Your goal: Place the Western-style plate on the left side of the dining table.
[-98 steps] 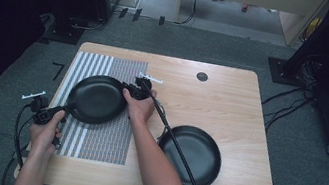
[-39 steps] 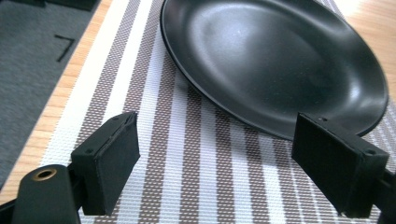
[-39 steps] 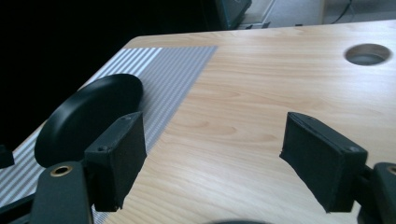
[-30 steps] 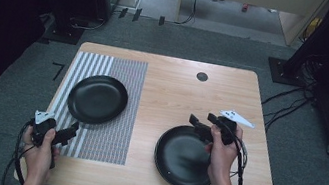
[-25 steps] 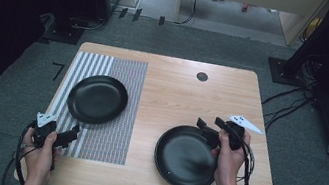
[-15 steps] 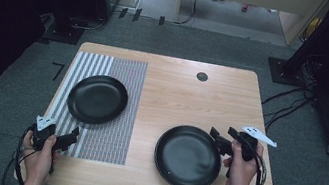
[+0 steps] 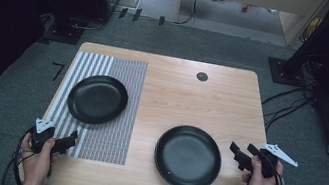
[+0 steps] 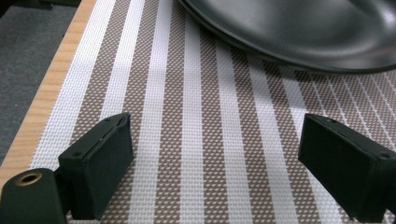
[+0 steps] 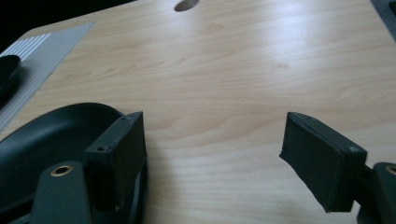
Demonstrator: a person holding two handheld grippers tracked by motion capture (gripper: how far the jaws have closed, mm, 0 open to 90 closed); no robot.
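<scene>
Hand-held gripper on the left (image 7: 65, 143) sits low over the near left corner of the desk (image 7: 187, 96), its jaws standing wide with nothing between them — in the left gripper view only the striped placemat (image 8: 201, 140) shows between the two black pads, and the jaws have just been opening that last bit. One black plate (image 7: 98, 98) lies flat on that placemat, a little beyond the gripper toward the far side, apart from the pads; its rim curves across the top of the left gripper view, so I judge the plate is set down where it belongs and the hand is idling clear of it. The right hand-held gripper (image 7: 242, 155) is near the right edge of the desk, also released: its jaws are spread with bare wood between them. The second black plate (image 7: 188, 157) rests on the bare desk near the near edge, right of the placemat, and the right gripper's nearer jaw comes just beside its rim — in the right gripper view the jaw overlaps the plate's edge, though I cannot tell whether it touches. The plate looks to be the next thing to take, the gripper lined up at its rim where a flat dish is easiest to pinch.
</scene>
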